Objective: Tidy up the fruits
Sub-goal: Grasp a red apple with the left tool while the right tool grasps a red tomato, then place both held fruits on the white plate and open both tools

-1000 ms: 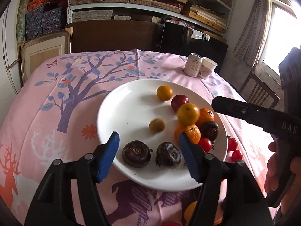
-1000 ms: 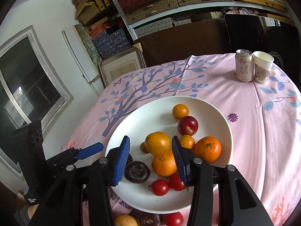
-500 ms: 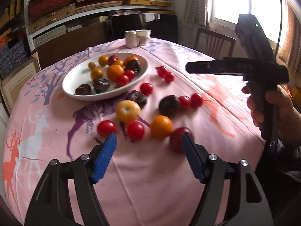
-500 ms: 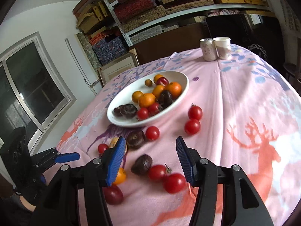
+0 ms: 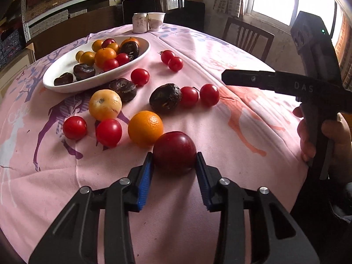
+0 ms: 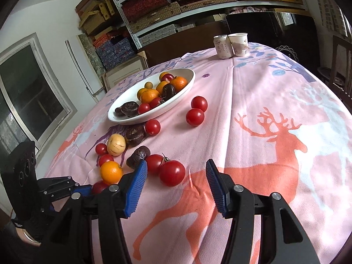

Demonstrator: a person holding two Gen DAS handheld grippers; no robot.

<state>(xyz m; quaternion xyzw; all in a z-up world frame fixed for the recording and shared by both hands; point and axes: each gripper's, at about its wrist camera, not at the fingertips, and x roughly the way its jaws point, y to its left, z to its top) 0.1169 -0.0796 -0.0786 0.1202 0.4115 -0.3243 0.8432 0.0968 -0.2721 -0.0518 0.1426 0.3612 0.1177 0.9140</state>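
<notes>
My left gripper (image 5: 173, 165) is shut on a dark red plum (image 5: 175, 148) that rests on the pink tablecloth near the front edge. An orange (image 5: 145, 128), several red tomatoes, a yellow fruit (image 5: 105, 104) and dark brown fruits (image 5: 165, 98) lie loose on the cloth. A white plate (image 5: 66, 87) at the back left holds several oranges, tomatoes and dark fruits. My right gripper (image 6: 176, 179) is open and empty, just above the cloth, with a red tomato (image 6: 172, 172) in front of its jaws. The plate also shows in the right wrist view (image 6: 140, 121).
A drink can (image 5: 140, 23) and a paper cup (image 5: 156, 21) stand at the table's far edge. A wooden chair (image 5: 248, 36) stands at the right. Shelves of boxes line the back wall. The right gripper's body (image 5: 308, 88) hangs at the right of the left wrist view.
Both grippers pulled back from over the plate to the near side of the table. My left gripper came down and closed on the plum. The right gripper stayed open and lowered towards the tomatoes.
</notes>
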